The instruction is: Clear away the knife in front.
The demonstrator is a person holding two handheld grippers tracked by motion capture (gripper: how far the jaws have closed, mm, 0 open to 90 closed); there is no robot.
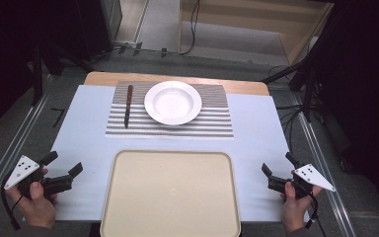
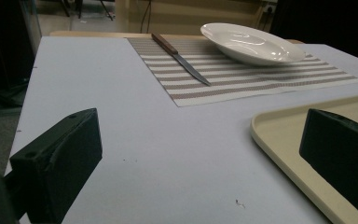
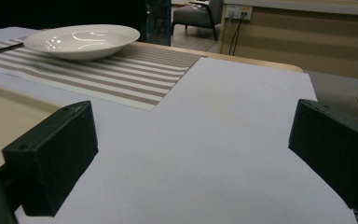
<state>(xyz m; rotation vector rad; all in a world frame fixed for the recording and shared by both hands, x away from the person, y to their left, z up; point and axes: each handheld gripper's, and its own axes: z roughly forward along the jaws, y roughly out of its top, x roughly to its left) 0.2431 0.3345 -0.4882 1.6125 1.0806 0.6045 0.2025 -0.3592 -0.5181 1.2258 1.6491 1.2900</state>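
Resting wide open and empty, the left gripper (image 1: 65, 170) and right gripper (image 1: 277, 173) flank the stiff, light beige plastic tray (image 1: 128, 197), probably best gripped by its raised rim.

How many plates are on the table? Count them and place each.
1. The white plate sits on the striped placemat at the table's far side, with the knife lying to its left. None seems hidden.

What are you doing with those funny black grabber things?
A person holds the left gripper and the right gripper open and empty at the table's near corners. Between them sits a bare beige tray. Farther back, a white plate and a knife lie untouched on a striped placemat.
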